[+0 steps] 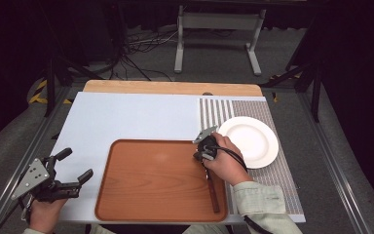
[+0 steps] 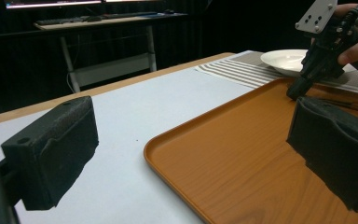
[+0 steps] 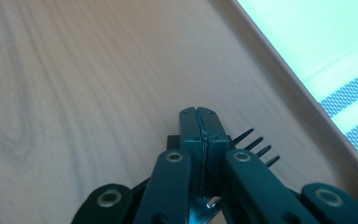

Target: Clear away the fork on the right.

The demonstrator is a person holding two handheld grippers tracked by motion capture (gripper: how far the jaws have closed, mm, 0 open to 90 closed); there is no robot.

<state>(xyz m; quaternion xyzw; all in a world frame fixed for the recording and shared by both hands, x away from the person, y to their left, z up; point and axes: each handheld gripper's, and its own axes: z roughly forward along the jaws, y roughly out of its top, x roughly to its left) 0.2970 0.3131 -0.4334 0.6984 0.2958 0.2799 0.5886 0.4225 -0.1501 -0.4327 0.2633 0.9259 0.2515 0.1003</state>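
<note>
A brown wooden tray (image 1: 160,183) lies at the table's front centre. A dark-handled fork (image 1: 213,190) rests along its right side, handle toward the person. My right gripper (image 1: 205,155) points down with its tip on the tray floor at the fork's head. In the right gripper view its jaws (image 3: 200,116) are pressed together, and the fork's tines (image 3: 256,144) poke out from under the right one. I cannot tell if the fork is pinched. My left gripper (image 1: 75,165) stands open over the white sheet left of the tray, nothing between its pads (image 2: 60,144).
A white plate (image 1: 251,139) sits on a striped placemat (image 1: 272,180) right of the tray, close behind my right hand. A pale sheet (image 1: 126,117) covers the table's left and middle. A metal stand (image 1: 219,29) is on the floor beyond the table.
</note>
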